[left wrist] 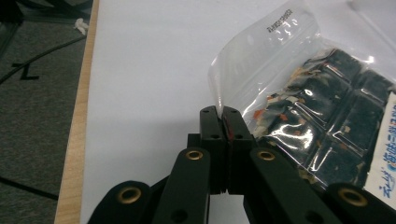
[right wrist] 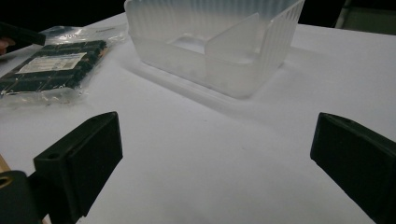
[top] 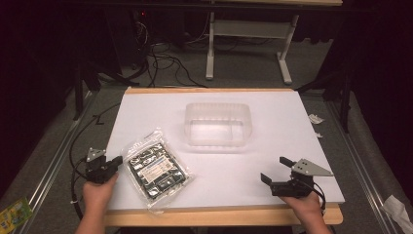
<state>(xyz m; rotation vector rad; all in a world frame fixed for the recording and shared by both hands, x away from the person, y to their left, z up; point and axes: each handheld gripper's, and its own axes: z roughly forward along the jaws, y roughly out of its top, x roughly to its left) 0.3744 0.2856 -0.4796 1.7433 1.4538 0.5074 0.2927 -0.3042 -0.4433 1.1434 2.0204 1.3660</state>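
A clear plastic bag (top: 156, 168) of dark square pieces with a white label lies flat on the white tabletop (top: 272, 126), left of centre. My left gripper (top: 117, 161) sits at the bag's left edge. In the left gripper view the jaws (left wrist: 219, 122) stand together, pinching the bag (left wrist: 317, 107) by its thin clear edge. My right gripper (top: 274, 169) rests near the front right of the table, open, with nothing between its jaws (right wrist: 215, 135). A translucent plastic container (top: 217, 105) stands empty at the table's middle back; its wall (right wrist: 275, 46) and the bag (right wrist: 51, 65) lie ahead of the right gripper.
The tabletop has a wooden edge (top: 219, 214) at the front. Cables (top: 165, 63) and a white table frame (top: 210, 53) lie on the floor beyond. Small white scraps (top: 315, 118) lie off the right edge. A green packet (top: 13, 212) lies on the floor at lower left.
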